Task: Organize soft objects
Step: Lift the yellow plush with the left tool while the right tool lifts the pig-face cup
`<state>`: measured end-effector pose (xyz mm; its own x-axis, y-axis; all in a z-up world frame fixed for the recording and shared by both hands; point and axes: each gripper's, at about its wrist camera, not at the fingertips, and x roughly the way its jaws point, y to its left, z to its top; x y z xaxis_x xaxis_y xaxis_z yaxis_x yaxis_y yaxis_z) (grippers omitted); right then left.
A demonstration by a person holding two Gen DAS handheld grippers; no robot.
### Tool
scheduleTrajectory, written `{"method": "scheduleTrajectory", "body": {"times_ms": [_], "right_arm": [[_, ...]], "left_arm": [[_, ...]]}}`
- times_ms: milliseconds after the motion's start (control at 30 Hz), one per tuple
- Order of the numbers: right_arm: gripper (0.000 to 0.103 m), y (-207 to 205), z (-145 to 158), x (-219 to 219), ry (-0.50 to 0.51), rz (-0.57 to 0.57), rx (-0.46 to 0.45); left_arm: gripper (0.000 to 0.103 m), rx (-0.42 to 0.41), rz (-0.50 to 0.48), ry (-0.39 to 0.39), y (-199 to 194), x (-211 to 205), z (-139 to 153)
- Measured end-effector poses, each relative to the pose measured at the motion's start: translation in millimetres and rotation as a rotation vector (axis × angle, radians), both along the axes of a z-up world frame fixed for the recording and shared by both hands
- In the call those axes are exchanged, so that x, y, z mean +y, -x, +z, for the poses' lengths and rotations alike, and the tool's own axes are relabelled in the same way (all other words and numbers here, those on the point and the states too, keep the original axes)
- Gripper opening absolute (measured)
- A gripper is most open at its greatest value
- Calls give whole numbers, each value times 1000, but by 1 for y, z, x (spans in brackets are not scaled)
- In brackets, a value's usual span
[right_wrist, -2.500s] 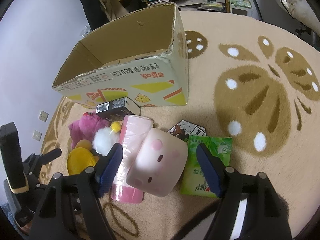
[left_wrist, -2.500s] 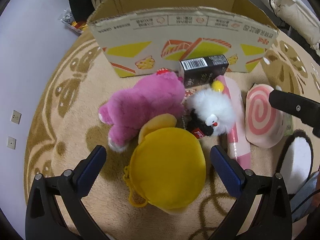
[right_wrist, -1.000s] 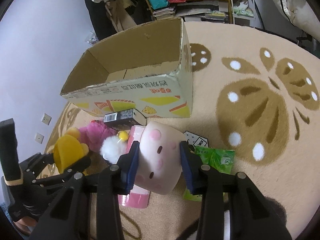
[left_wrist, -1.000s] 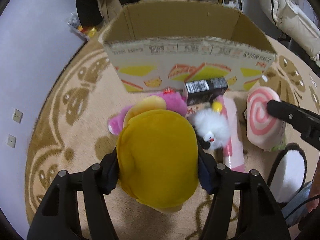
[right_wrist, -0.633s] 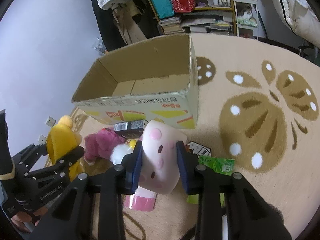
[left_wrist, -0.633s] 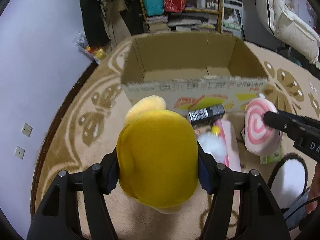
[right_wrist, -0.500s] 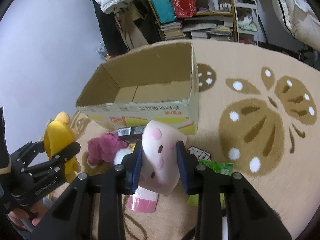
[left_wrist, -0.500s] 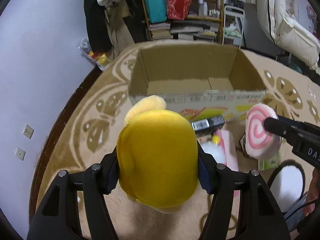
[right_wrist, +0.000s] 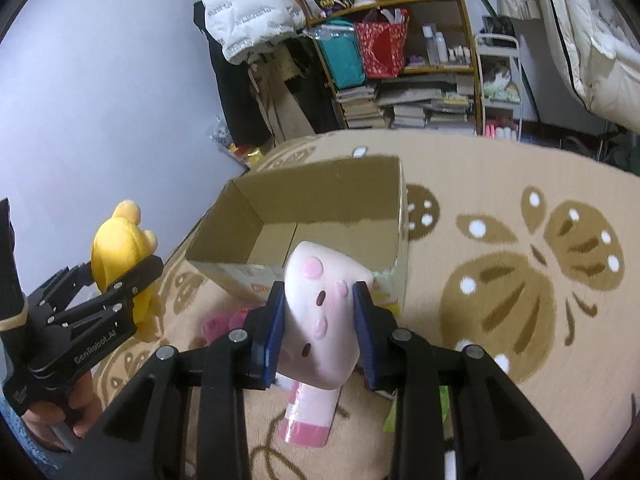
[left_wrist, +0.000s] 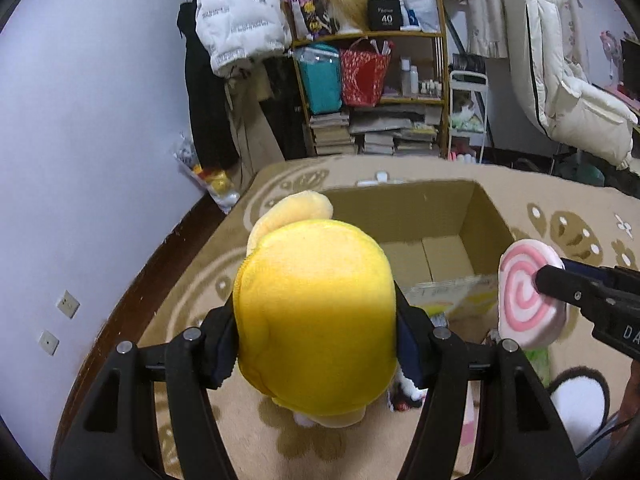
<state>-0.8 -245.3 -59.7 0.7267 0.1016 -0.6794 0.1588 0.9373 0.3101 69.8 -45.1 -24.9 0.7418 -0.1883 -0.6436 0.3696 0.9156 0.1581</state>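
My left gripper (left_wrist: 316, 344) is shut on a yellow plush toy (left_wrist: 314, 316), held up in the air in front of an open cardboard box (left_wrist: 436, 232). The same yellow plush toy (right_wrist: 120, 256) shows at the left in the right wrist view, clamped by the left gripper (right_wrist: 132, 276). My right gripper (right_wrist: 320, 320) is shut on a pink-and-white plush roll (right_wrist: 320, 312), lifted above the rug just before the cardboard box (right_wrist: 320, 208). The plush roll's (left_wrist: 524, 292) pink swirl end shows at the right of the left wrist view. The box looks empty inside.
A pink plush (right_wrist: 224, 324), a pink cylinder (right_wrist: 308, 420) and a green packet (right_wrist: 394, 416) lie on the tan patterned rug (right_wrist: 520, 280) below the grippers. A cluttered shelf (left_wrist: 372, 92) and hanging coats stand behind the box. A hand (right_wrist: 68, 416) holds the left gripper.
Both grippers closed on their toys on the rug and lifted them. The views have tilted up, so the box interior and the shelf behind have come into sight.
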Motion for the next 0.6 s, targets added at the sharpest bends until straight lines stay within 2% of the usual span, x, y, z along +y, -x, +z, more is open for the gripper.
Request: {"method": "scheduleTrajectory", "body": {"times_ms": [300,600], "right_arm": [[34,-18,22,2,34,6,-62],[34,-43,36,-7,31,-5,-127]], "left_arm": [[64,-47,7,-7,-23,-7,14],[64,-44,16,4,-47,-12,14]]}}
